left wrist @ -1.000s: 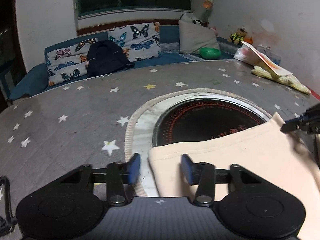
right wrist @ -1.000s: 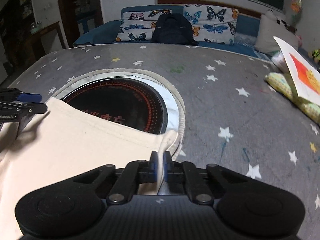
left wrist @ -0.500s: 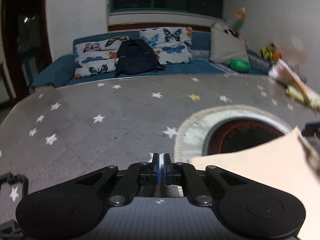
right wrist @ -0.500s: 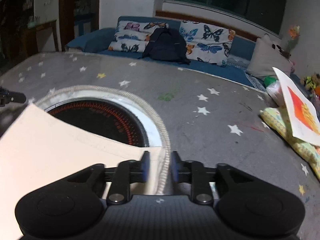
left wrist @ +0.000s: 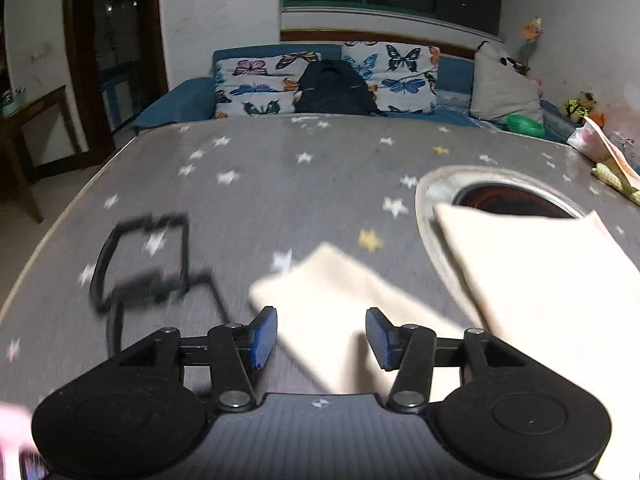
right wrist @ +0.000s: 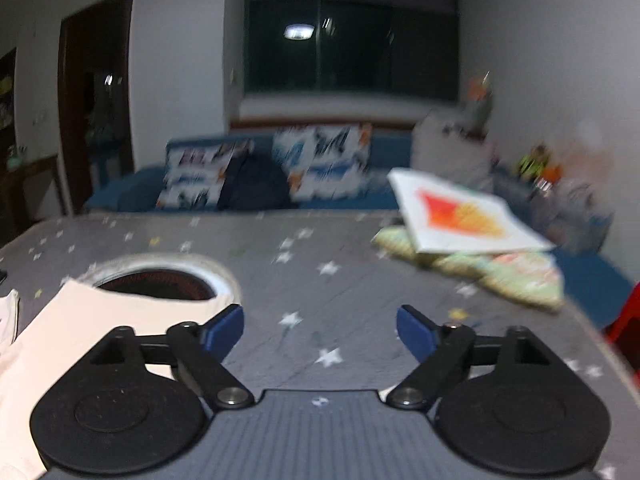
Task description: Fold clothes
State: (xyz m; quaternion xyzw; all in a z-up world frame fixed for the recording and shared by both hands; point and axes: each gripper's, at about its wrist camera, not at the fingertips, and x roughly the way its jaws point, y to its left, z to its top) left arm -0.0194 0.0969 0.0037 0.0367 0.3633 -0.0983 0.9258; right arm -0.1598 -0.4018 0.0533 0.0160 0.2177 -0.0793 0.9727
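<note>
Both grippers, left (left wrist: 321, 338) and right (right wrist: 320, 334), are opening and empty; the cream garment (left wrist: 532, 280) lies nearer the left, its sleeve (left wrist: 320, 280) just ahead.

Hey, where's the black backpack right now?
The black backpack sits on the blue sofa beyond the starry table, leaning against the butterfly cushions, top centre in the left wrist view.

Grey star-patterned counter (left wrist: 280, 184), bearing a cream garment (left wrist: 532, 280) ahead-right of the left tongs (left wrist: 321, 338), a black frame (left wrist: 140, 264) ahead-left, and a round inset burner (left wrist: 508, 200) partly under the garment.
</note>
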